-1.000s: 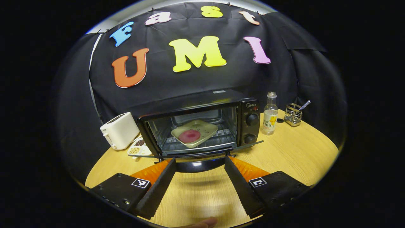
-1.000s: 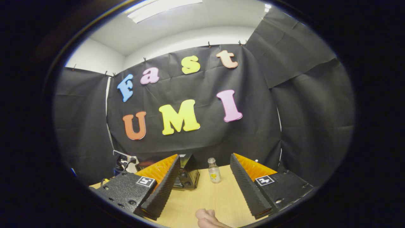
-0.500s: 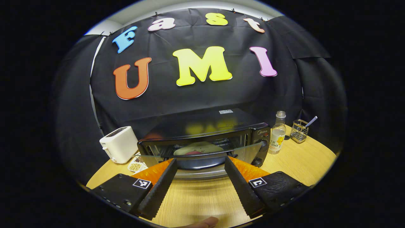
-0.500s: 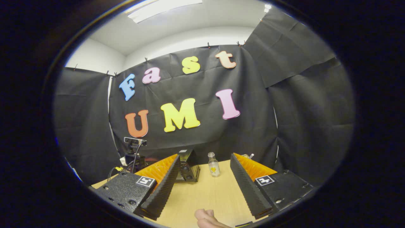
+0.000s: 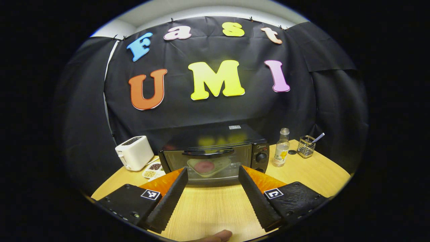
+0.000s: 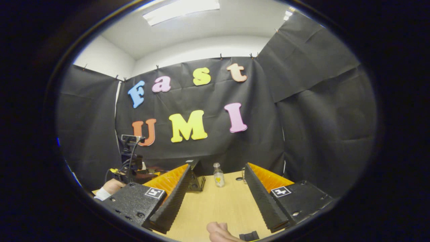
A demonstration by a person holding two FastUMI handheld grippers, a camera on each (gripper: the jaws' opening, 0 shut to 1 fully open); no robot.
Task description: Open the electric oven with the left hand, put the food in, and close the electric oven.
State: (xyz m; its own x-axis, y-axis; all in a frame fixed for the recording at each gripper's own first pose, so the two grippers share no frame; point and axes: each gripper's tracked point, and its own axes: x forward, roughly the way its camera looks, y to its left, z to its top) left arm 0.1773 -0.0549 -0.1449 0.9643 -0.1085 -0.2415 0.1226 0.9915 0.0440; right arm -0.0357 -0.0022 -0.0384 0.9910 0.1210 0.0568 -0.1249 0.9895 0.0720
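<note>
The black electric oven (image 5: 215,156) stands on the wooden table with its glass door up and shut. Behind the glass a pale square plate (image 5: 209,167) carries a round dark-red piece of food (image 5: 204,166). My left gripper (image 5: 211,198) is open a short way in front of the door, with nothing between its fingers. In the right gripper view my right gripper (image 6: 216,198) is open and holds nothing above the table; the oven's right end (image 6: 196,176) peeks out behind its left finger. The other gripper (image 6: 131,168) and the hand holding it (image 6: 109,186) appear at the left there.
A white toaster (image 5: 134,153) and a small dish of beans (image 5: 153,169) sit left of the oven. To its right stand a clear bottle (image 5: 281,148), a small black cap (image 5: 292,152) and a wire holder (image 5: 306,146). A fingertip (image 5: 215,236) shows at the bottom edge.
The oven door swung up from lying open to shut. My left gripper drew back from the oven. The right gripper view shifted, bringing the other gripper and hand into sight at the left.
</note>
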